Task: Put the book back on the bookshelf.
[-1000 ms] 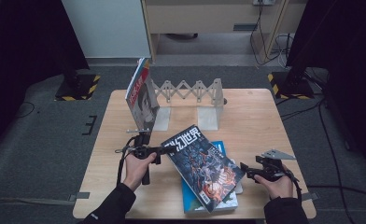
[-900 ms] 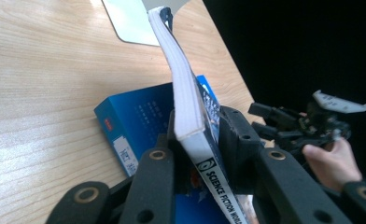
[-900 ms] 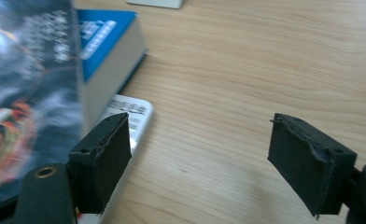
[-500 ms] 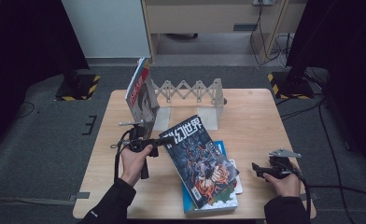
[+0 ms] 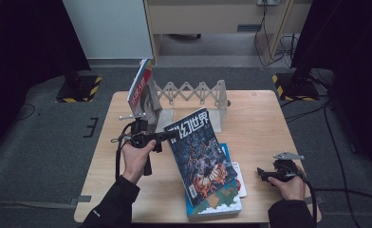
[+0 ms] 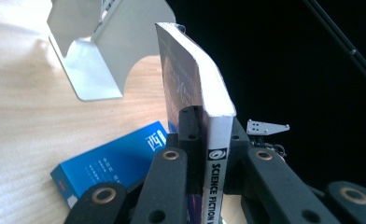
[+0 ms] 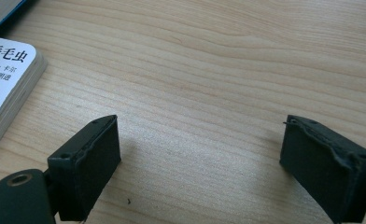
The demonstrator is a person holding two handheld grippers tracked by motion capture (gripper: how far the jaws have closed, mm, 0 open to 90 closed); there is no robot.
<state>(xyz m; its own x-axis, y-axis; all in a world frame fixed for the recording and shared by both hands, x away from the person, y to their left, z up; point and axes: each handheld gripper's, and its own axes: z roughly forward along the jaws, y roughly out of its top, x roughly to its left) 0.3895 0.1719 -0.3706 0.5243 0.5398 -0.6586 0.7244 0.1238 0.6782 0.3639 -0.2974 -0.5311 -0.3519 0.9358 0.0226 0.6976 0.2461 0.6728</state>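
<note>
Between the left gripper's [image 5: 167, 136] jaws we hold the science-fiction magazine [image 5: 200, 152] by its spine, pads closed on both covers. Its long axis runs from the jaws diagonally toward the near right corner of the desk [image 5: 260, 118], the lower end over the blue book [image 5: 217, 205] and white book [image 5: 239, 179]. Just behind the jaws stands the expanding metal book rack [image 5: 193, 95], with one magazine [image 5: 141, 92] already upright at its left end. We judge the left hand nearer the rack. Our right gripper [image 5: 265, 173] rests well apart near the right edge; its jaws, just widening, are open with nothing between them.
</note>
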